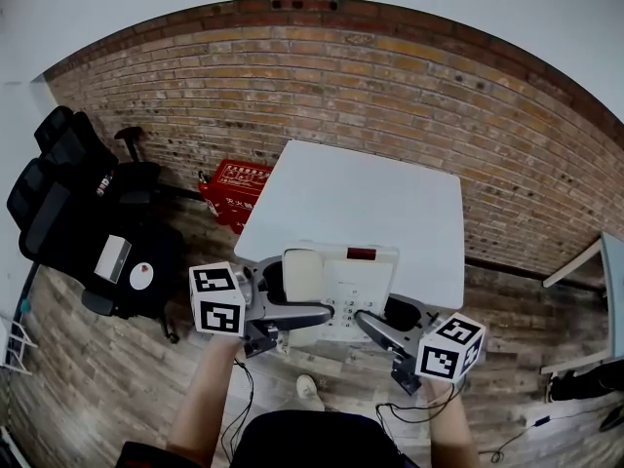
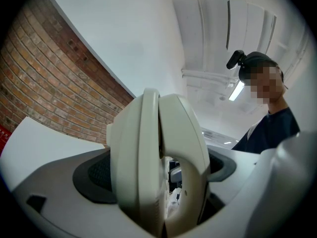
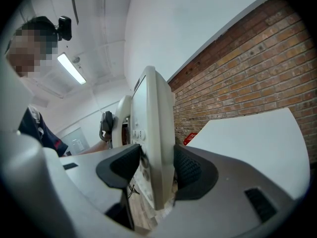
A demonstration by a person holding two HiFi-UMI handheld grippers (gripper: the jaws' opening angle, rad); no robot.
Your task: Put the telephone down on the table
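Observation:
A cream desk telephone (image 1: 336, 283), handset resting on its left side, is held between both grippers at the near edge of the white table (image 1: 361, 198). My left gripper (image 1: 285, 305) is shut on the telephone's handset side. In the left gripper view the handset (image 2: 148, 157) fills the gap between the dark pads (image 2: 94, 175). My right gripper (image 1: 383, 320) is shut on the telephone's right edge. The right gripper view shows this thin edge (image 3: 157, 128) pinched between the two pads (image 3: 190, 170). Wooden floor shows beneath the telephone there, with the table (image 3: 252, 133) to the right.
A red crate (image 1: 234, 191) stands on the wooden floor left of the table. Black office chairs (image 1: 68, 198) crowd the far left. A brick wall (image 1: 390, 86) runs behind the table. Part of another white table (image 1: 609, 261) shows at the right edge.

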